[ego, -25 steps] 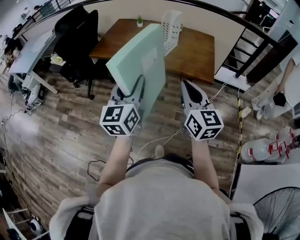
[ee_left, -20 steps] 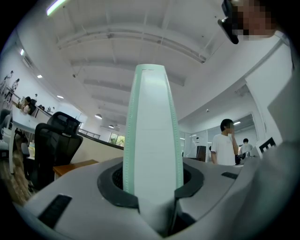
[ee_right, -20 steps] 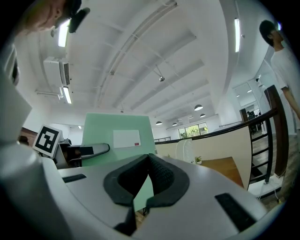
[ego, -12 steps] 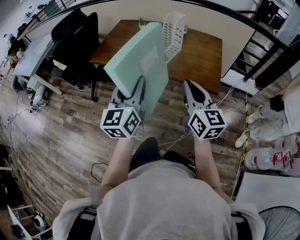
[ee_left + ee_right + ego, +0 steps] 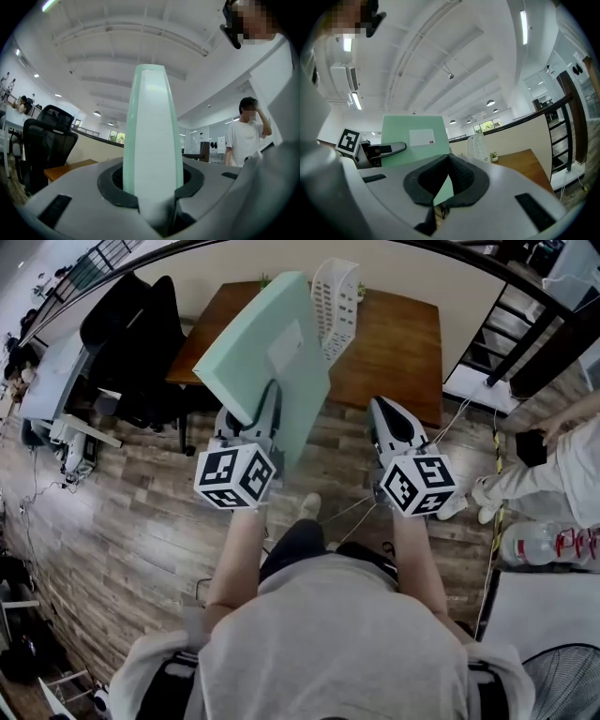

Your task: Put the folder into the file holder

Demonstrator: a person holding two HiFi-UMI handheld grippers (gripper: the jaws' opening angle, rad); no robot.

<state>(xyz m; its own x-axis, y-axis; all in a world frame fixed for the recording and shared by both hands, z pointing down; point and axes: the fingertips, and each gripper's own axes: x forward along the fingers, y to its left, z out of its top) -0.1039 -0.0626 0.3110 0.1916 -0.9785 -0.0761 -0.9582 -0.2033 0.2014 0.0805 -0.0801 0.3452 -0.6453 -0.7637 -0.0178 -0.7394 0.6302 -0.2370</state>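
Folder (image 5: 272, 343) stands in the left tool (image 5: 265, 397), mint green with a white label (image 5: 286, 345) on its face. The tool's jaws are clamped on the lower edge, one pad on each side. In the left gripper view the folder rises straight up from between the jaws, seen edge-on, so that it hides most of what lies directly ahead. The left tool points level, and the folder above it leans a little to that tool's left.

The right tool (image 5: 383, 410) is level with the left one and well apart on its right, also pointing ahead. Its jaws hold nothing. In the right gripper view the dark pads seem to meet at their tips, with only a narrow wedge of gap below them, so they read as closed. Through that wedge, and off to this tool's left, the green face of the folder shows.

Ahead of both tools is a brown wooden bench (image 5: 398, 348). A white perforated file holder (image 5: 337, 298) stands upright on it, ahead of the gap between the two tools and just beyond the folder's top edge. The folder is clear of the holder. Left of the left tool is a black office chair (image 5: 141, 334), and a wooden plank floor (image 5: 122, 512) lies below both tools.
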